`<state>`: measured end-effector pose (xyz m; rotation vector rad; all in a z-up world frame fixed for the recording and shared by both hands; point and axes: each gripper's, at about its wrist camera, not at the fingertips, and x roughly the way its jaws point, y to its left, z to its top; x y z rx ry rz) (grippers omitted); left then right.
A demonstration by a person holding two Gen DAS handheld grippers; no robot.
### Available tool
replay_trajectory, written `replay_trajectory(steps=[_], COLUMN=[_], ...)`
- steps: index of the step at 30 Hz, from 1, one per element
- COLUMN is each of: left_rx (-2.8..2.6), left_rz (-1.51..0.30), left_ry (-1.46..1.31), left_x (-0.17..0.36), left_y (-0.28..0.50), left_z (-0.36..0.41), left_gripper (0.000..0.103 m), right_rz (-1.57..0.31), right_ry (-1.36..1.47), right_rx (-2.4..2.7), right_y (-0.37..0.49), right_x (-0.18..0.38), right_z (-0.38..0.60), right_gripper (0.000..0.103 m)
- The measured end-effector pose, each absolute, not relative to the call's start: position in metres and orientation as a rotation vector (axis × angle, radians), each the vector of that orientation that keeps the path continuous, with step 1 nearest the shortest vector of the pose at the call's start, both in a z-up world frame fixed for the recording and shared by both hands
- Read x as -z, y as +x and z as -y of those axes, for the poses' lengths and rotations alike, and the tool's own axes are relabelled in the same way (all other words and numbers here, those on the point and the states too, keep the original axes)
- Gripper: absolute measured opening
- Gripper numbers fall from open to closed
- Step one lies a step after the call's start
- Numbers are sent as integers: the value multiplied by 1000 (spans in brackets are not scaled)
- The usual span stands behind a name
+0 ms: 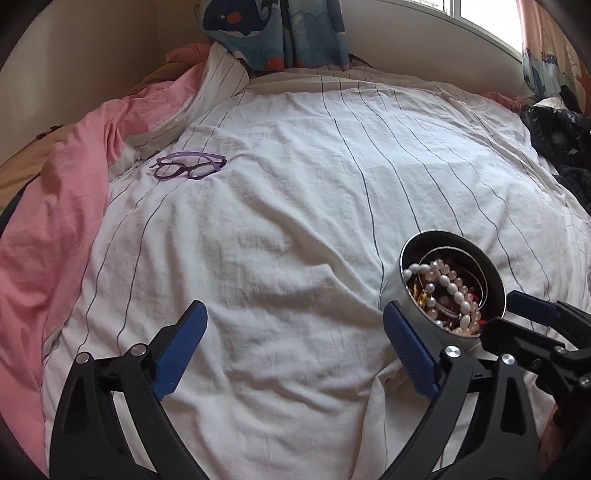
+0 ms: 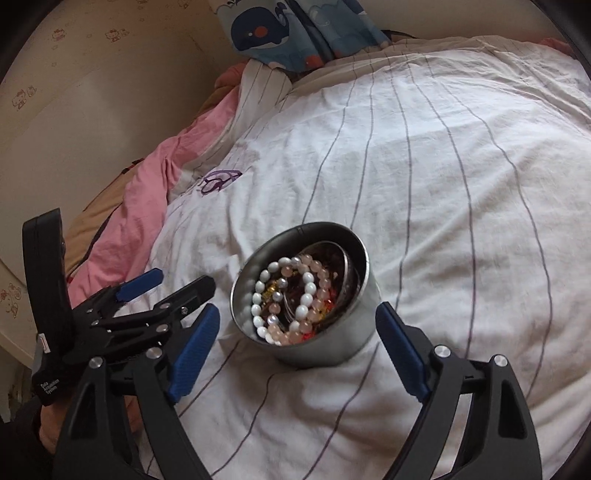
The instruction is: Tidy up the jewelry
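A round metal tin stands open-topped on the white striped bedsheet, filled with bead and pearl bracelets and other jewelry. My right gripper is open, its blue pads on either side of the tin; a gap shows at the left pad and the right pad is very near the wall. My left gripper is open over bare sheet with nothing between its fingers. The tin sits just right of its right finger. In the right wrist view the left gripper lies left of the tin.
Purple glasses lie on the sheet at the far left. A pink duvet bunches along the left side by the wall. A whale-print fabric hangs at the head of the bed. Dark clothing lies at the right edge.
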<state>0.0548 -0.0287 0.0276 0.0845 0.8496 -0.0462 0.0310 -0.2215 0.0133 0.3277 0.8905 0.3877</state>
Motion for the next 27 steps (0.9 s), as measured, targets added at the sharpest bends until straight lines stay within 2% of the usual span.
replay_trajectory(steps=[7,11,12,15,18,27], left_rx=[48,57,62,90,89,96], left_rz=[-824,-809,-811,-873,-950,-967], left_ry=[134,147,141,120,78,38], left_x=[-27,-27,-26,-11,6,12], left_y=[23,5,2,3,9,12], left_z=[32,33,32,31,23,15], left_gripper=[94,96,96,96,96,96], right_rz=[-901,-948,-932,-900,-943,-958], right_ry=[120,127,143,119,103,70], right_rx=[-158,-43,-27,34,50,83], right_y=[-44,-66,-69,-74,-69,-65], right_x=[-9,9,6,8,17,22], right_z=[221,236,239,243,242,240], right_gripper=[84,84,85,96,96,96])
